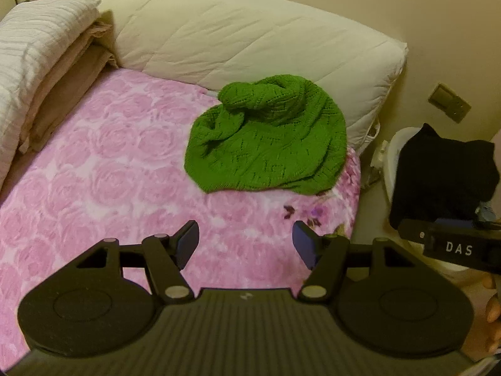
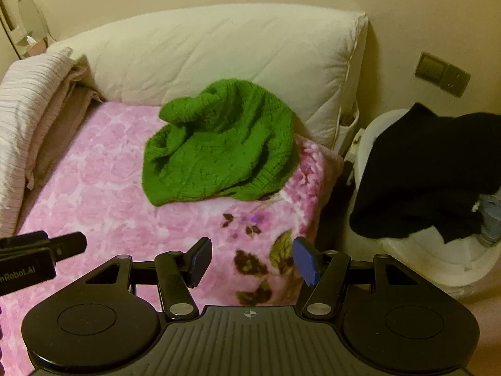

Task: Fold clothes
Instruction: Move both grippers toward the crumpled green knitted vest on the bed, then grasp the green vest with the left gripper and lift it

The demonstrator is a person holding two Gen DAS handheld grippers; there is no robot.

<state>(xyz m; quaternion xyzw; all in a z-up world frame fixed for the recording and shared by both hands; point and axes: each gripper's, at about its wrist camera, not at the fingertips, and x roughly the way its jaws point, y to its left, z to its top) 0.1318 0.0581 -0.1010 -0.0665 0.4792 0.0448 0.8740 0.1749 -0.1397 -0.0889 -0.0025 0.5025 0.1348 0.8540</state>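
We see a green sweater [image 1: 266, 138] lying crumpled in a heap on the pink blanket [image 1: 103, 169] of the bed, at the blanket's far right corner. Its far edge touches the white duvet [image 1: 238, 37] rolled along the wall behind it. To the left of the sweater, well apart, folded bedding [image 1: 34, 72] is stacked at the bed's left edge.

Right of the sweater, off the bed, stands a white basket [image 2: 438, 260]. A black garment [image 2: 419, 172] fills it and hangs over its near rim; beside that garment, at the basket's right side, a bit of blue denim [image 2: 493, 216] shows. Above the basket, a switch plate [image 2: 443, 73] sits on the wall.

Our left hand-held gripper [image 1: 245, 244] hovers over the blanket, on the near side of the sweater, its 2 fingers spread apart with nothing between them. Our right hand-held gripper [image 2: 252, 260] hangs just beside it, nearer the basket, over the blanket's flowered edge, also spread wide and empty. Neither touches the sweater.
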